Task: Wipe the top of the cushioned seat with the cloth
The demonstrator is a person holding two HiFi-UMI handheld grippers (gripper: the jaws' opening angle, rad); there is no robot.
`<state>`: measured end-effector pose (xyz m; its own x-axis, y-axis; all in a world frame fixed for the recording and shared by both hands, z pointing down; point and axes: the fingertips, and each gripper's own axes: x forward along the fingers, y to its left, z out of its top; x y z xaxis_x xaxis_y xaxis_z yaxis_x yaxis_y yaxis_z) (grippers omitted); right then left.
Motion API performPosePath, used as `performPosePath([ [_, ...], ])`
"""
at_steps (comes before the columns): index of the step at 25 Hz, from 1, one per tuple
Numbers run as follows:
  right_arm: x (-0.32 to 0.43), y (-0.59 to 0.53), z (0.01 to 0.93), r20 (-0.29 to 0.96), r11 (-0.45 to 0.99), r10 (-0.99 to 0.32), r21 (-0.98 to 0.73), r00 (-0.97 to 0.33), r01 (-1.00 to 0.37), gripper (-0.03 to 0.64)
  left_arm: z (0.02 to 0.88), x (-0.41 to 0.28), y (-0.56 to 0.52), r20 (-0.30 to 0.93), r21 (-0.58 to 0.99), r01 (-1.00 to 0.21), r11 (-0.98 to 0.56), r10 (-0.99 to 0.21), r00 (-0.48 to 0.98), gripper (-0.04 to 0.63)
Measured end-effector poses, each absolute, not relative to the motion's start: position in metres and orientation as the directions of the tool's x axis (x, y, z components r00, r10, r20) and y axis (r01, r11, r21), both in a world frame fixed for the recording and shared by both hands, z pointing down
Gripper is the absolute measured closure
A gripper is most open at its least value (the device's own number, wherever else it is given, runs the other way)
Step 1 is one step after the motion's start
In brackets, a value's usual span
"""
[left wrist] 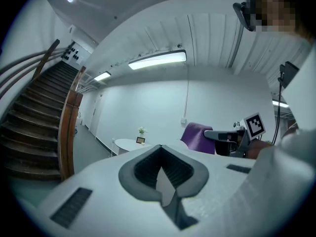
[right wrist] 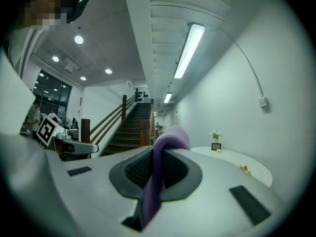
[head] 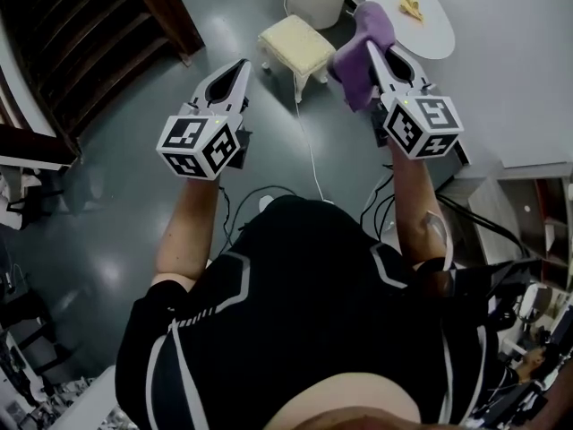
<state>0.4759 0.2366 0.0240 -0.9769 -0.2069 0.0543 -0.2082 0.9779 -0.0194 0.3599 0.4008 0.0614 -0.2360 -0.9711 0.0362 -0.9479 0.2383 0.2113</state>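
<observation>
We judge the job barely begun: the cloth [head: 356, 65] is in hand, but the wiping itself is all ahead of us. Our right tongs [right wrist: 155, 181] are clamped on the purple cloth, which runs between the pads and bunches up above the tips. It is raised in the air, short of the seat [head: 295, 45] and to its right, well apart from it. Our left tongs [left wrist: 162, 179] are closed with nothing between them, held up short of the seat and to its left. The seat is a cream cushioned stool standing on the grey floor [head: 134, 168] in front of us. Its top is bare and nothing touches it, and we cannot tell from here whether it is dirty or clean. Just beyond the seat, to its right, stands a white round table [head: 430, 38]. What is left, as we see it, is to step closer, bring the cloth down onto the cushion and pass it across the whole top
</observation>
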Motion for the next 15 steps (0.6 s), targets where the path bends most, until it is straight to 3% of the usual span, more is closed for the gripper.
performPosePath([
  [15,0.421,0.281,0.042,0.098,0.971,-0.238,0.009,-0.966,-0.239,0.591,0.078,0.31,0.434,0.028,0.222,-0.959,0.176,-0.984,-0.174,0.591],
])
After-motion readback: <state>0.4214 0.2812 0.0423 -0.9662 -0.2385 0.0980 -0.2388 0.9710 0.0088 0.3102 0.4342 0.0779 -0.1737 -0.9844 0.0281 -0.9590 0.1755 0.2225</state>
